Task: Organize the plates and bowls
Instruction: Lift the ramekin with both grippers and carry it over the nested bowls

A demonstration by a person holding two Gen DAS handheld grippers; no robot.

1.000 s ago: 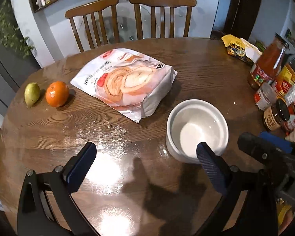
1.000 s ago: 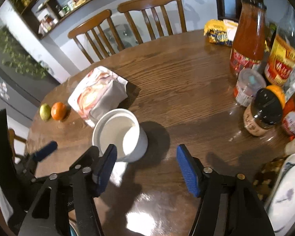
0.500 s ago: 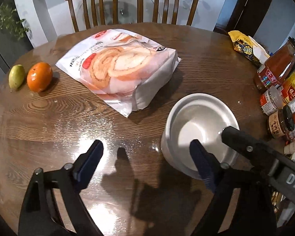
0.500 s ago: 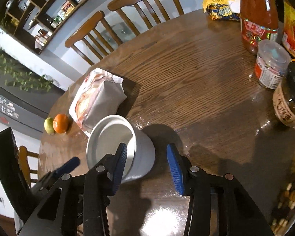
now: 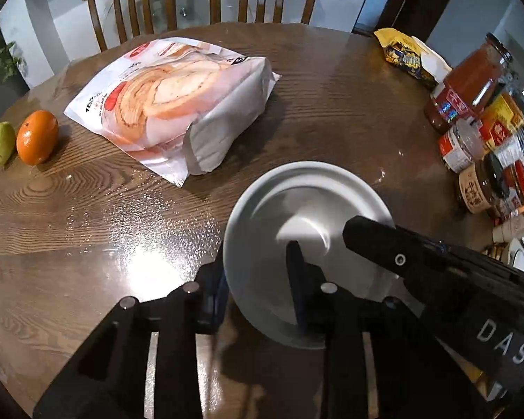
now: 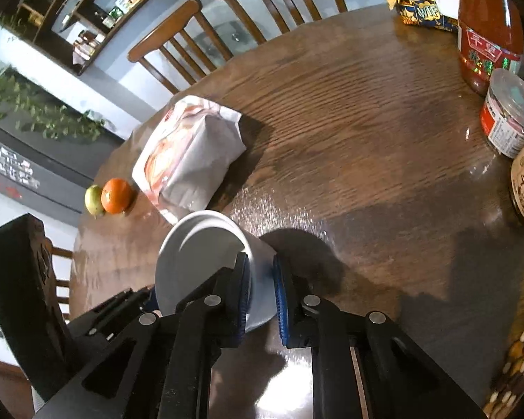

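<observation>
Both of my grippers have just been closing, and each now straddles the wall of the round white ceramic bowl (image 5: 307, 230) that sits on the dark round wooden table (image 5: 87, 230), toward its near edge. A second ago the jaws stood wide and short of the bowl; now my left gripper (image 5: 258, 279) has one blue pad inside the bowl and the other outside its wall at about eight o'clock of the rim, and the pads look closed on that wall, though the outer contact is partly hidden. My right gripper (image 6: 262, 289) pinches the opposite wall at about four o'clock, one pad inside, one outside, both pressed against the white side. I judge this to mean the bowl is secured from two sides and ready to be lifted toward wherever the dishes get stacked. Around it: a white plastic bag of sliced swirl bread (image 5: 178, 104) lies near the bowl at eleven o'clock, an orange (image 5: 36, 136) and a green pear (image 5: 0, 143) touch each other far off at nine o'clock, a yellow snack packet (image 5: 410, 56) lies at one o'clock, and a cluster of sauce jars and bottles (image 5: 485, 139) crowds two to three o'clock. The jars and the bread bag are the closest things that could get bumped on the way up.
</observation>
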